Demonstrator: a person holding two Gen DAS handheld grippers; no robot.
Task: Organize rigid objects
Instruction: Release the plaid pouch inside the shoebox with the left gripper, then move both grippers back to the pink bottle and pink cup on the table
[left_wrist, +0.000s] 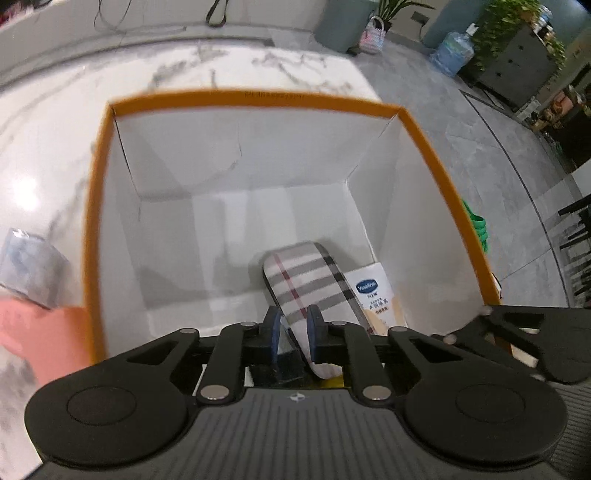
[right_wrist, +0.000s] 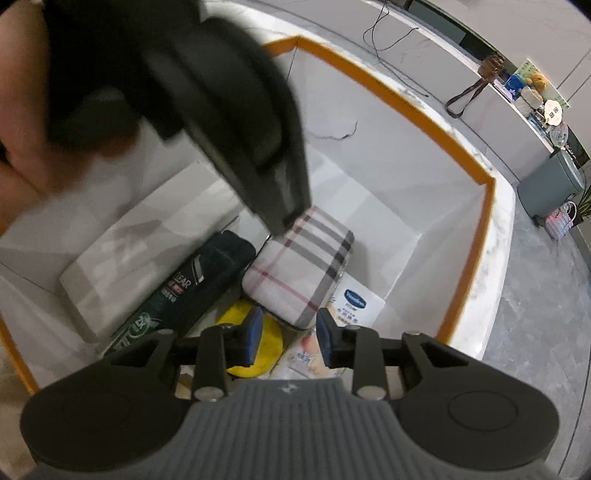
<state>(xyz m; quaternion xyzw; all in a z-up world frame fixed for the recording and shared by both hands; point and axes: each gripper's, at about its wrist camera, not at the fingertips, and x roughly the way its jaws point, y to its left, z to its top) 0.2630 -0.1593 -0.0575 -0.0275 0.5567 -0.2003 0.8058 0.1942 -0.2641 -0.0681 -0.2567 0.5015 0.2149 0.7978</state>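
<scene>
A white box with an orange rim (left_wrist: 255, 96) (right_wrist: 424, 107) stands on the marble counter. Inside lie a plaid case (left_wrist: 306, 280) (right_wrist: 299, 269), a Vaseline carton (left_wrist: 373, 295) (right_wrist: 356, 304), a dark Clear bottle (right_wrist: 184, 291), a yellow round thing (right_wrist: 258, 347) and a flat white box (right_wrist: 140, 243). My left gripper (left_wrist: 293, 332) reaches into the box, jaws around the plaid case's near end with a small gap; in the right wrist view its body (right_wrist: 236, 122) looms above the case. My right gripper (right_wrist: 290, 341) is open and empty above the box's near side.
A clear plastic box (left_wrist: 31, 266) and a pink item (left_wrist: 40, 336) lie on the marble counter (left_wrist: 55, 129) left of the box. Something green (left_wrist: 478, 225) lies right of it. Beyond the counter are grey floor, a water jug (left_wrist: 452, 51) and plants.
</scene>
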